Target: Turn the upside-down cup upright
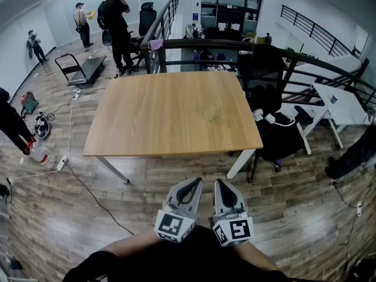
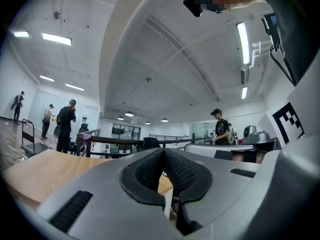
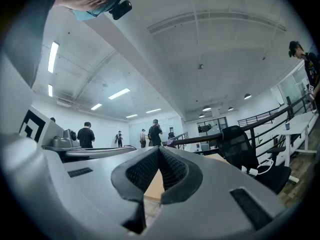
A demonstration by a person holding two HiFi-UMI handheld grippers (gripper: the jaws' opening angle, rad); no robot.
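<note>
A small, pale, see-through cup (image 1: 210,113) stands on the wooden table (image 1: 153,116), right of its middle; it is too faint to tell which way up it is. My left gripper (image 1: 191,183) and right gripper (image 1: 221,184) are side by side, close to my body, short of the table's near edge and well apart from the cup. Both point level toward the table. In the left gripper view the left gripper (image 2: 162,152) has its ribbed pads pressed together with nothing between them. The right gripper (image 3: 159,150) looks the same in its own view.
A black office chair (image 1: 267,93) stands at the table's right side, with a white table (image 1: 343,101) beyond it. A dark railing (image 1: 235,44) runs behind. Several people (image 1: 114,22) and a flat cart (image 1: 82,69) are at the back left. Cables (image 1: 64,157) lie on the floor at left.
</note>
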